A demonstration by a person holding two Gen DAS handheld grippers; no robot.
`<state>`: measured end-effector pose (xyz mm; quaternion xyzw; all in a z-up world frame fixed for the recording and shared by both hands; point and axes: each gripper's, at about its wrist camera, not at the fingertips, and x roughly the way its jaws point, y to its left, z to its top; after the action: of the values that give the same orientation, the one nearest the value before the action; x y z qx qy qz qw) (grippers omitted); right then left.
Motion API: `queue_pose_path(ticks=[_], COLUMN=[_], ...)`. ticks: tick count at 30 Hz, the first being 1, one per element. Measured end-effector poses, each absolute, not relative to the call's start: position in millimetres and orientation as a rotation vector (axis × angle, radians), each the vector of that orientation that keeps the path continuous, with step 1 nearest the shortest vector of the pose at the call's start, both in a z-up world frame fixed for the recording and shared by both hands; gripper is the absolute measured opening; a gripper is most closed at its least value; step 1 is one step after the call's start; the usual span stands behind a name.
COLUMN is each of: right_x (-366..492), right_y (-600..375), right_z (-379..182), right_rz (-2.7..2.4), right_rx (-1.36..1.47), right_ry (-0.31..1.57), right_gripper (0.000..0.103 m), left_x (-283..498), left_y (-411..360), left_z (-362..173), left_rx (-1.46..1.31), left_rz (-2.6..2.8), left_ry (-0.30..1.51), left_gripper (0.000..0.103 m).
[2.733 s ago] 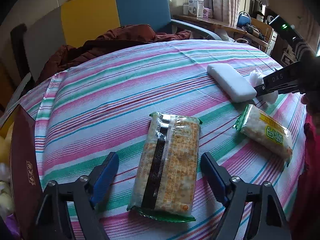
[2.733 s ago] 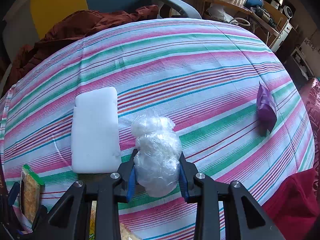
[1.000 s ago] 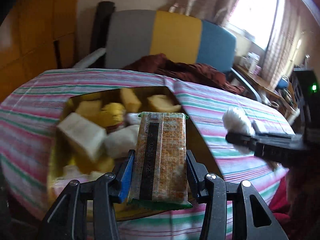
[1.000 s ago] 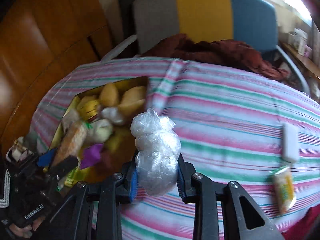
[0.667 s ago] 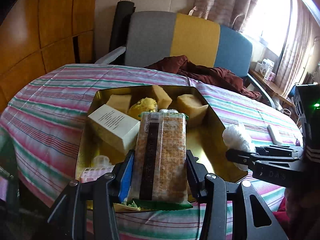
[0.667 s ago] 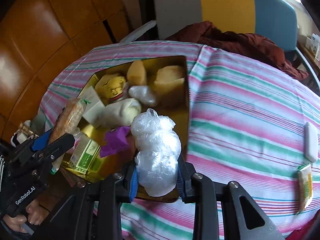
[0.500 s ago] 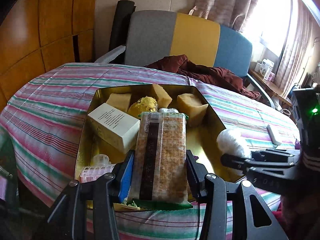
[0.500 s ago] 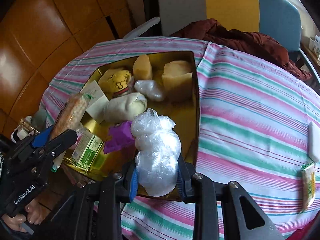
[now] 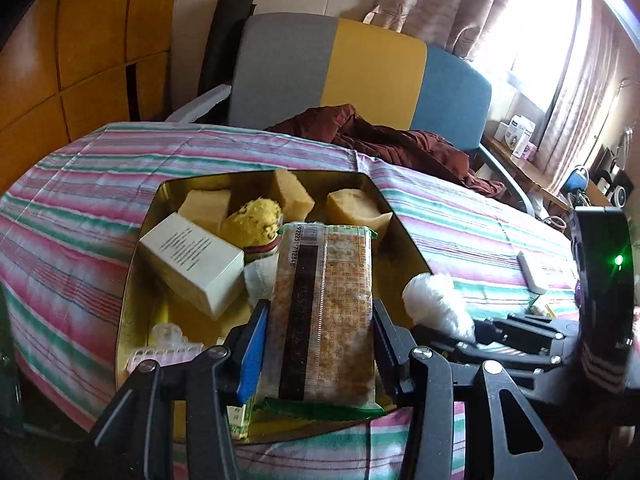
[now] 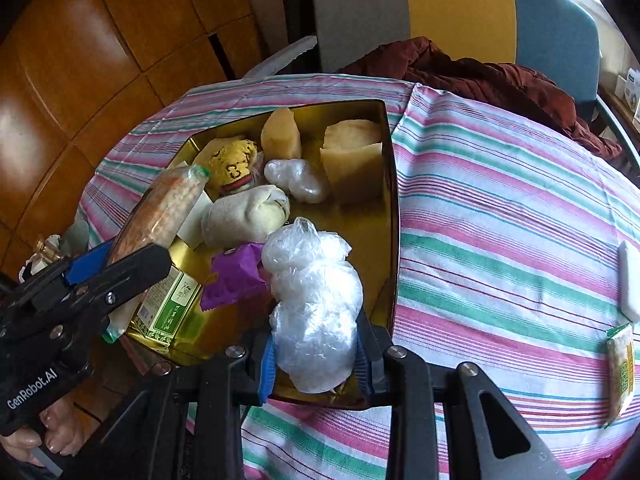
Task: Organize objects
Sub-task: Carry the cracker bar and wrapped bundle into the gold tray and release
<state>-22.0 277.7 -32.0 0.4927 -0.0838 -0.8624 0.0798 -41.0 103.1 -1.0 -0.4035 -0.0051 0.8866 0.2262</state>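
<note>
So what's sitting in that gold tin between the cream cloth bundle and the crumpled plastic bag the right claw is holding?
In the right wrist view, a purple wrapper lies in the gold tin between the cream cloth bundle and the crumpled clear plastic bag clamped in the right gripper.

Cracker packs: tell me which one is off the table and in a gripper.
The long cracker pack clamped in the left gripper, held above the gold tin. The other, smaller cracker pack lies on the striped cloth, far right, untouched.
</note>
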Motion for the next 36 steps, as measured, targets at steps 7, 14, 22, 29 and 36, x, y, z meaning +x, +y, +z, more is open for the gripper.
queue_pose_path(ticks=[7,14,22,29,36], right_x=[-24,-26,-23,-20,-17], right_y=[283,287,284,285,283], right_z=[-37,-41,-40,-39,-40], right_rz=[-2.574,-2.564,-2.556,-2.563,-2.572], right_rx=[1.479,1.480,1.477,1.476,1.486], right_ry=[-0.268,-0.284,-0.258,-0.261,-0.263], right_gripper=[0.033,0.033,0.045,0.046,0.046], left_x=[-59,-81,-92,-81,-69], left_y=[126,146,155,153,147], left_z=[1,-8,-20,-21,-17], left_rx=[-1.104,-1.134,-1.166,-1.142,-1.114], left_rz=[2.411,2.406,2.415,2.438,2.466], left_ry=[-0.013,0.002,0.027,0.069,0.092], left_gripper=[0.048,0.048,0.049,0.049,0.049])
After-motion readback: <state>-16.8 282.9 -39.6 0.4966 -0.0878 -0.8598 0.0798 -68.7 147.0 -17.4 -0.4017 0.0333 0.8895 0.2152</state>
